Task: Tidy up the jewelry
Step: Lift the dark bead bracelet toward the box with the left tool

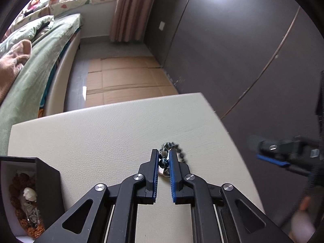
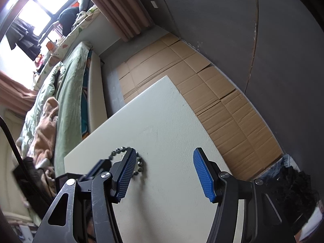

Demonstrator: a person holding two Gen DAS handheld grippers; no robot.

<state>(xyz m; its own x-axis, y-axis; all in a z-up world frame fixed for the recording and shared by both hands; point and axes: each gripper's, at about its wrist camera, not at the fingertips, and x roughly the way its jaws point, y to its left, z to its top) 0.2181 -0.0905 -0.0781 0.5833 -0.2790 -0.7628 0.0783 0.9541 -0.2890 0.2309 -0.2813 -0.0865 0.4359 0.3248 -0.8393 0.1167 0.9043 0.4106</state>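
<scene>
The left claw (image 1: 163, 156) grips the bead bracelet (image 1: 172, 158) on the surface (image 1: 101, 133). The right claw (image 2: 164, 156) is released. The strand looks light and limp; grip across beads.

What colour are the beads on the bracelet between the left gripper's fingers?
Dark, marbled blue-black beads on the bracelet, best seen in the left wrist view.

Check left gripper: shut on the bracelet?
Shut on it: left gripper blue pads pinch the beaded bracelet; its remaining beads trail on the white tabletop.
</scene>
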